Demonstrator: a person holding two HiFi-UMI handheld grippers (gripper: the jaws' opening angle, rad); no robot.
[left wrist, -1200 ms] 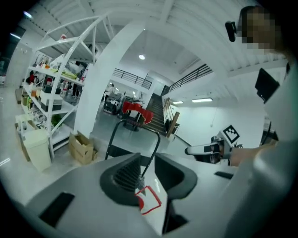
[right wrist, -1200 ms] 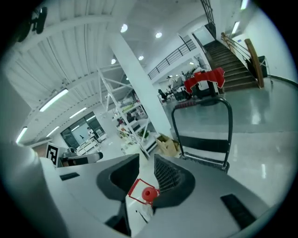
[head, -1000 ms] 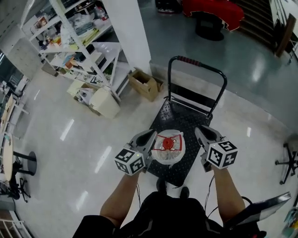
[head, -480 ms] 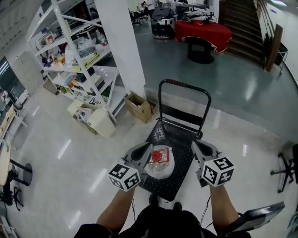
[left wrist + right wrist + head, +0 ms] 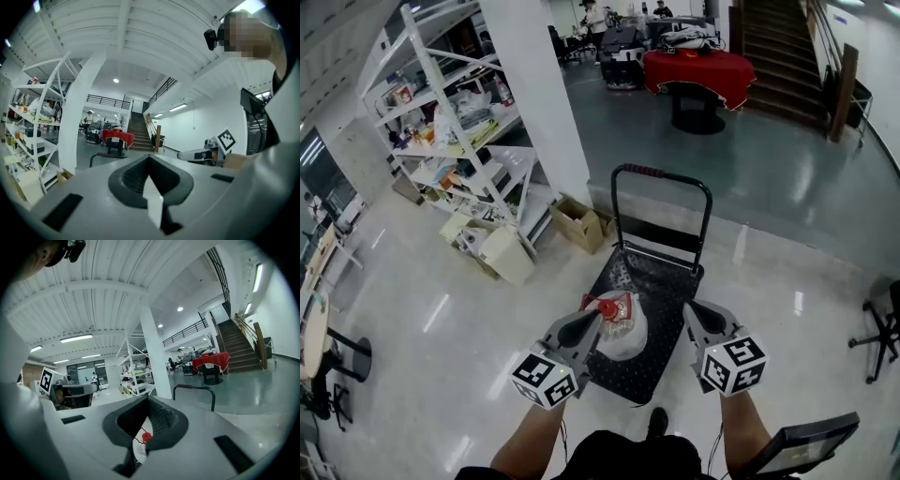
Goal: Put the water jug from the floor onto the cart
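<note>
Left gripper [image 5: 584, 326]: jaws together, nothing clamped; its tip is just beside the red cap [image 5: 607, 307].
Right gripper [image 5: 698, 321]: jaws together, empty, to the right of the jug.
Water jug [image 5: 625, 336]: between the grippers, on the cart's near end.
Cart [image 5: 654, 279]: far deck bare — handle beyond.
Progress: the jug looks placed — seemingly only drawing the grippers clear remains.

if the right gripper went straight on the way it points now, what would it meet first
Probably the cart's push handle, just ahead and slightly right of the right gripper's line. Depth is unclear: it might slip past toward the white pillar.
</note>
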